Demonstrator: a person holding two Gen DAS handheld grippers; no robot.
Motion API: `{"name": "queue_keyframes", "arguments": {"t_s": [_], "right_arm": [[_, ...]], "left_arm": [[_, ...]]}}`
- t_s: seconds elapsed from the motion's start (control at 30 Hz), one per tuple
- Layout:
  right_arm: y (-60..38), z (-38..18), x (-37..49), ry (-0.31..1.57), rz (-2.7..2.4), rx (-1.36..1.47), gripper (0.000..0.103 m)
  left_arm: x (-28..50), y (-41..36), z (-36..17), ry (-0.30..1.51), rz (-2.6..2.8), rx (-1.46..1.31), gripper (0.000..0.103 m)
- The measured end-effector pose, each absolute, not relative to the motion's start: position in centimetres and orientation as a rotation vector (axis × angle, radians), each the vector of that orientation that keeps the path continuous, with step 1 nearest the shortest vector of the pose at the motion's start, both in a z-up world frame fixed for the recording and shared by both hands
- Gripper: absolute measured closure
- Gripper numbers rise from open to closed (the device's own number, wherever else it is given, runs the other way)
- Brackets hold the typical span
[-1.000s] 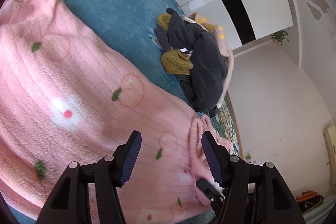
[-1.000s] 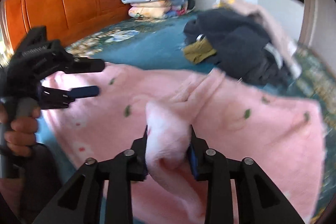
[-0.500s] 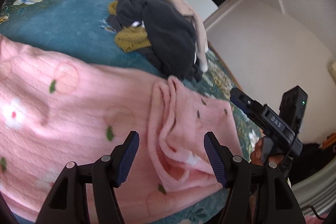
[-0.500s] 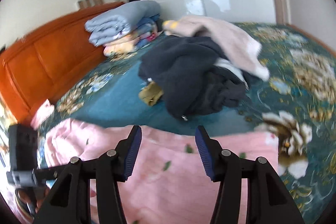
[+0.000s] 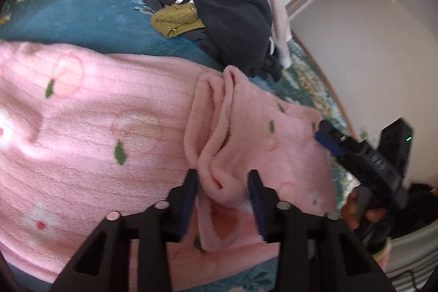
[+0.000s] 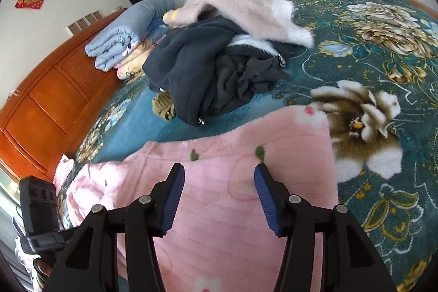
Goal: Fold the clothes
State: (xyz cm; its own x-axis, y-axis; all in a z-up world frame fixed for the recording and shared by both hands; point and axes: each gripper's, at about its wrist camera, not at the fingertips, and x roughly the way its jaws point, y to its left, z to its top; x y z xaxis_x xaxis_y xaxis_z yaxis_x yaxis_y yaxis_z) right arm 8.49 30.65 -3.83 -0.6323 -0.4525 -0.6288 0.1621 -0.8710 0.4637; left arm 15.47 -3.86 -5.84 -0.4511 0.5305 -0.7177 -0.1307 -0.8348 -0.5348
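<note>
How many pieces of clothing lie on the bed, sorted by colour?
Pink with flower print: 1, the pink garment spread in front
Dark grey: 1 bundle in the pile; could be more than one piece
Mustard knit: 1
Pale fluffy pink: 1
Total: 4 at least

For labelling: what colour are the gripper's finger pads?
Blue, ribbed pads; clearest in the right wrist view.

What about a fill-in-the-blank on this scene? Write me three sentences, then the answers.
1. The left gripper is closing around a bunched fold of the ____ garment.
2. Nothing sits between the ____ gripper's pads; it is open over flat fabric.
3. The clothes pile behind it is mostly dark, topped by a pale ____ piece.

Answers: pink; right; pink
</note>
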Motion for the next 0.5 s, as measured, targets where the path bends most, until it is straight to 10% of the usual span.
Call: {"name": "queue_keyframes", "arguments": {"t_s": [0.17, 0.5], "right_arm": [[31.1, -4.2, 8.4, -0.577, -2.495, 1.14, 0.049], [31.8, -3.9, 8.8, -0.611, -2.5, 1.121, 0.049]], "left_arm": [[15.8, -2.5, -4.4, -0.421, 2.407, -1.341, 0.087], [19.4, -1.0, 0.2, -0.153, 2.517, -1.084, 0.09]]}}
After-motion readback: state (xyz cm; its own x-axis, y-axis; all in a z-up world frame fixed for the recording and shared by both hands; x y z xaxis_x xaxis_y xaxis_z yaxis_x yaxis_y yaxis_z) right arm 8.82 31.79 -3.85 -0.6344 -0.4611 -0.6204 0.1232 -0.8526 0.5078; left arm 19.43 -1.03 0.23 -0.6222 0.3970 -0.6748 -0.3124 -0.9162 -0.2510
